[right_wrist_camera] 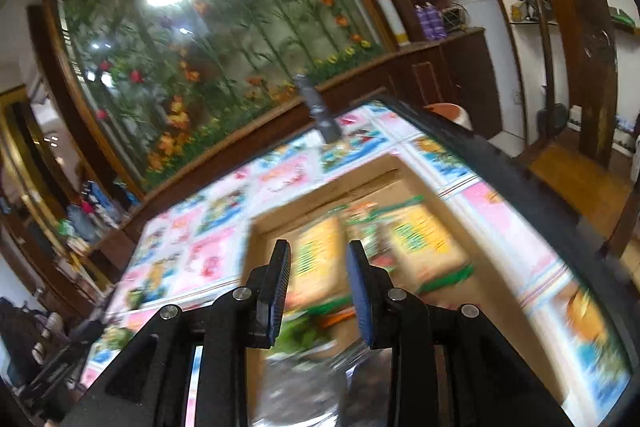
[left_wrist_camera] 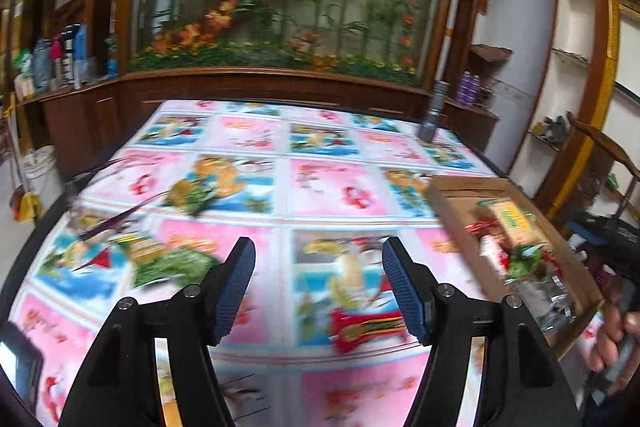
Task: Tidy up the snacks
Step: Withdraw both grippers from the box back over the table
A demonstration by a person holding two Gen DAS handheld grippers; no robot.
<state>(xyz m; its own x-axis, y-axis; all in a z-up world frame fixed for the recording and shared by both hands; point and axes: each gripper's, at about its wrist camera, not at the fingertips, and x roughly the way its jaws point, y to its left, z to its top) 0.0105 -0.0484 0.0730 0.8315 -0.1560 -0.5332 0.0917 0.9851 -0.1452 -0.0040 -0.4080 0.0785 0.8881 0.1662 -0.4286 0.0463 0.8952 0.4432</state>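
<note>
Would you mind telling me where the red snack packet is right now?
In the left wrist view, the red snack packet lies on the patterned tablecloth, just left of the cardboard box.

A cardboard box (left_wrist_camera: 448, 195) is set near the right edge of the table (left_wrist_camera: 280, 159), with snack packets (left_wrist_camera: 516, 223) lying in it. Loose packets are found toward the left edge (left_wrist_camera: 176, 263) and by the near edge (left_wrist_camera: 368, 329). A remote control (left_wrist_camera: 434, 111) is propped at the far right corner.
</note>
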